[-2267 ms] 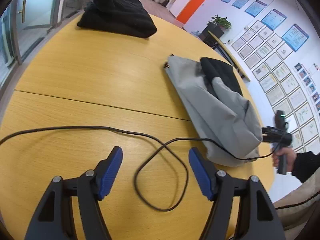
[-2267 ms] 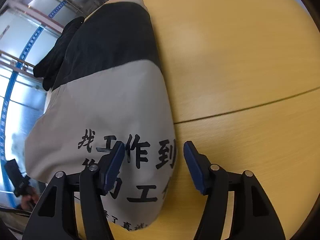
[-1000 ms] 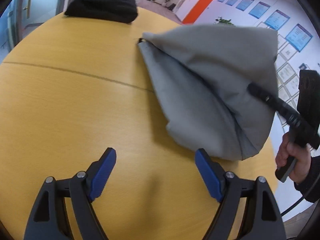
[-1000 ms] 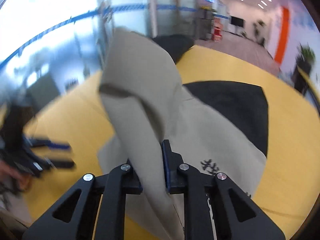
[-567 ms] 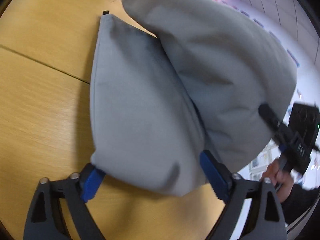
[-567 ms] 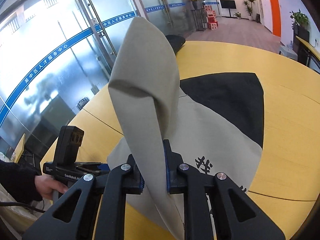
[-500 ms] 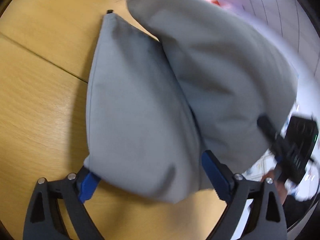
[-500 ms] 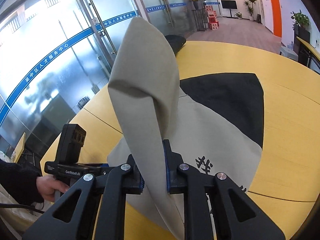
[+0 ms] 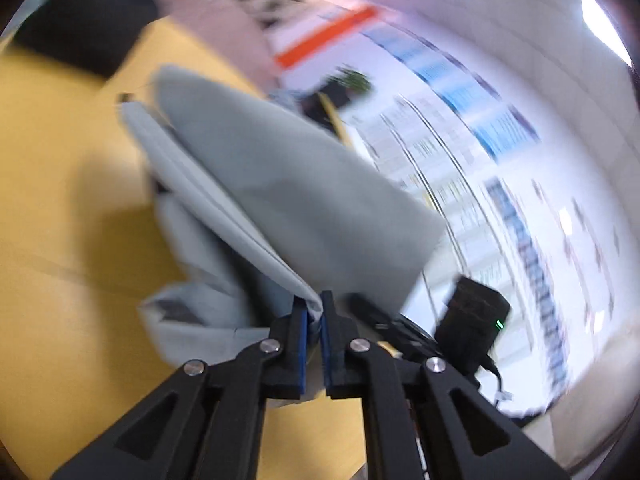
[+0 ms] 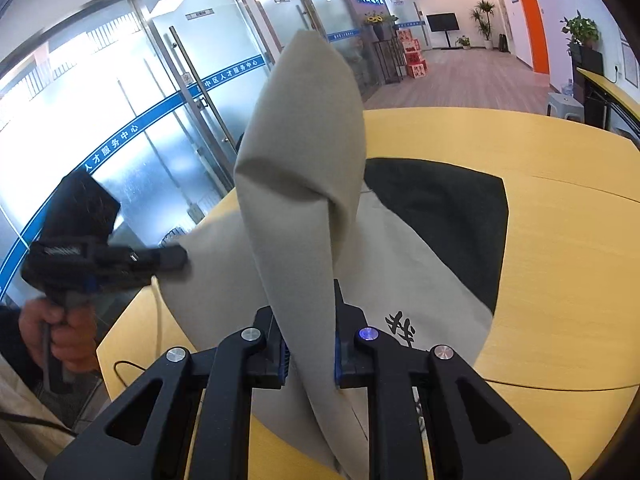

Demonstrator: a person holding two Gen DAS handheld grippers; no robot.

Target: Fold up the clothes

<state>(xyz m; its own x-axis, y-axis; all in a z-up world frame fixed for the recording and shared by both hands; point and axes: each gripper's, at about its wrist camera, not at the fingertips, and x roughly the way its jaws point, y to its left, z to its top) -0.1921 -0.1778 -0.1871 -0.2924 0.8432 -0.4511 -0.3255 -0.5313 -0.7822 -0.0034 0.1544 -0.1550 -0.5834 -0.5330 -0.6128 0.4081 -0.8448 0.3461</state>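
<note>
1. Left hand-held gripper [image 9: 314, 320] has its blue pads pressed together on a corner of the grey garment [image 9: 280, 184]; the cloth edge runs up and away from the jaws in the blurred left wrist view.
2. Right hand-held gripper [image 10: 310, 344] pinches a fold of the same grey garment [image 10: 304, 152], which rises from its jaws in a tall peak.
3. Part of the garment hangs lifted between the two grips, while its lower part, with a black panel [image 10: 440, 216] and dark printed characters [image 10: 400, 328], lies on the yellow wooden table [image 10: 560, 240].
4. A bare hand [image 10: 60, 332] at the left edge of the right wrist view holds the handle of the left hand-held gripper, just beside the garment's edge.
5. A black bundle of cloth [image 9: 84, 36] sits at the far side of the table, well apart from the grey garment.
6. Glass doors [image 10: 180, 100] with a blue stripe stand beyond the table.
</note>
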